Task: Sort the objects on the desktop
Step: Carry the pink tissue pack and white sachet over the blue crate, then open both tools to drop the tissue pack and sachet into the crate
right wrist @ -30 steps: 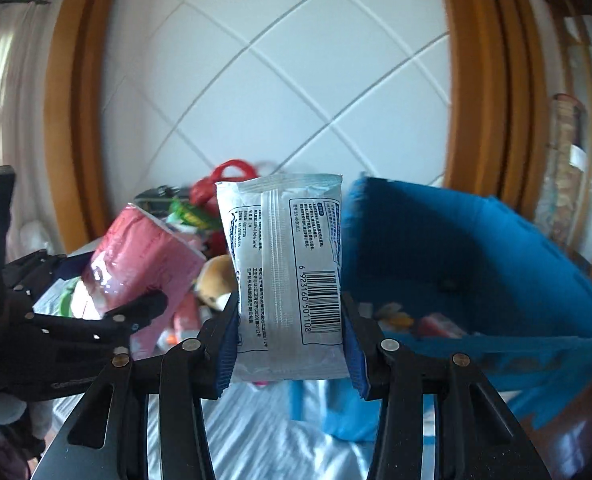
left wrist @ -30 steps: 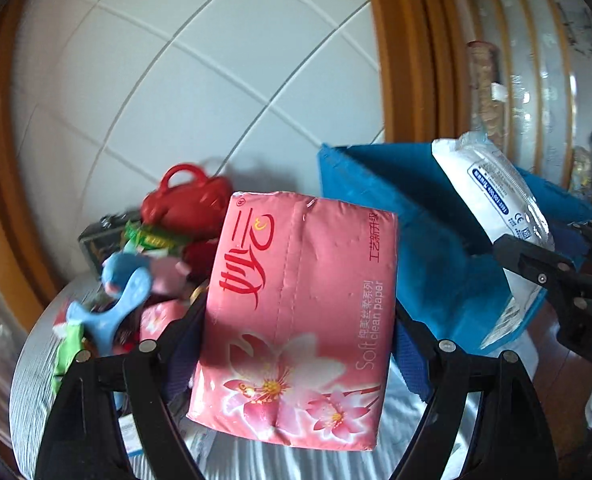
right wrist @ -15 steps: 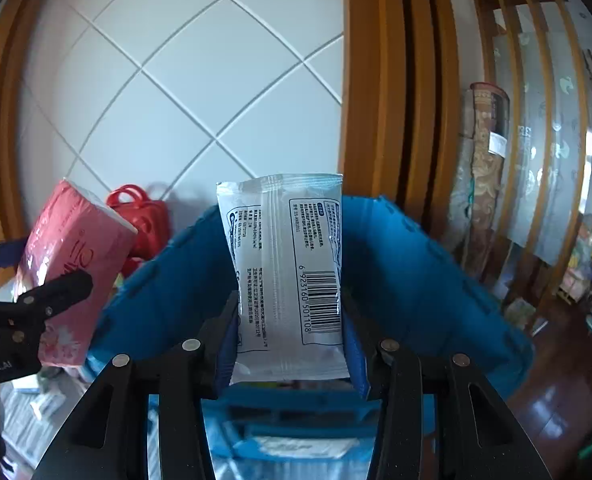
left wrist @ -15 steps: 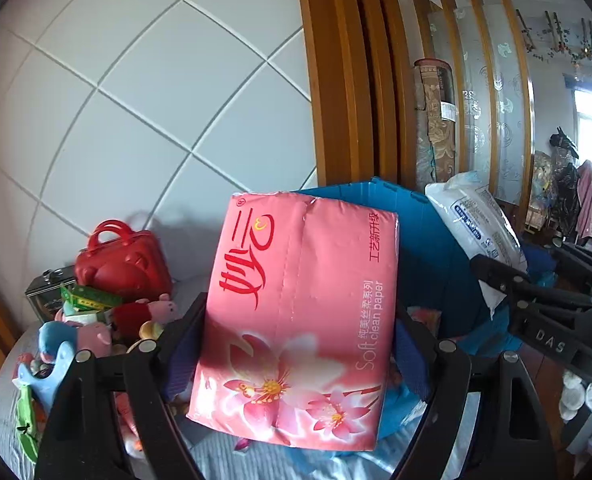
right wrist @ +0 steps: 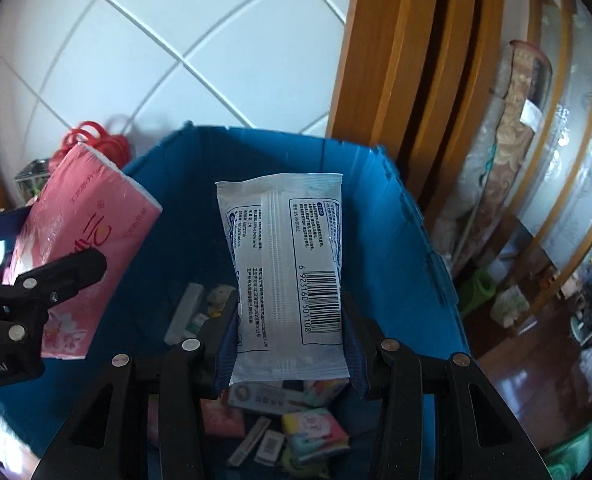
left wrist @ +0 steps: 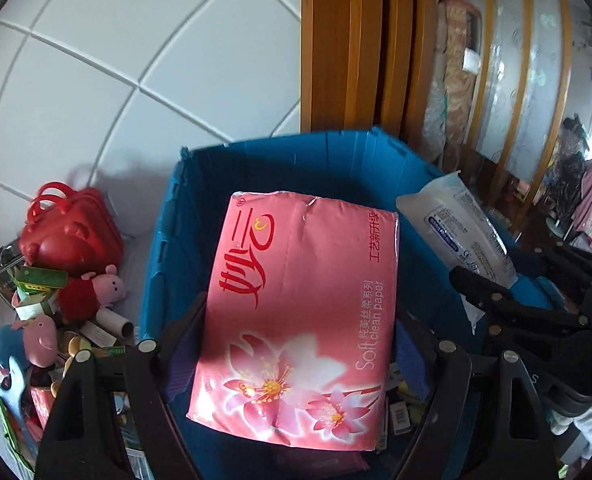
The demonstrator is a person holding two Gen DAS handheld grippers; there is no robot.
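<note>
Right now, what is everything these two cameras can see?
tissue pack: one, pink, held over the bin
wipes packet: one, white, held over the bin
storage bin: one, blue, by the tiled wall, small packets on its floor
toy handbag: one, red, left of the bin
pig plush toys: two, pink, in the pile left of the bin
tiled wall: one, white, behind
left tool: one, black, closed on the tissue pack
right tool: one, black, closed on the wipes packet

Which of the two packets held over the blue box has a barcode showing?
The white packet in the right gripper; its barcode faces the camera. The pink tissue pack in the left gripper shows flowers and lettering only.
</note>
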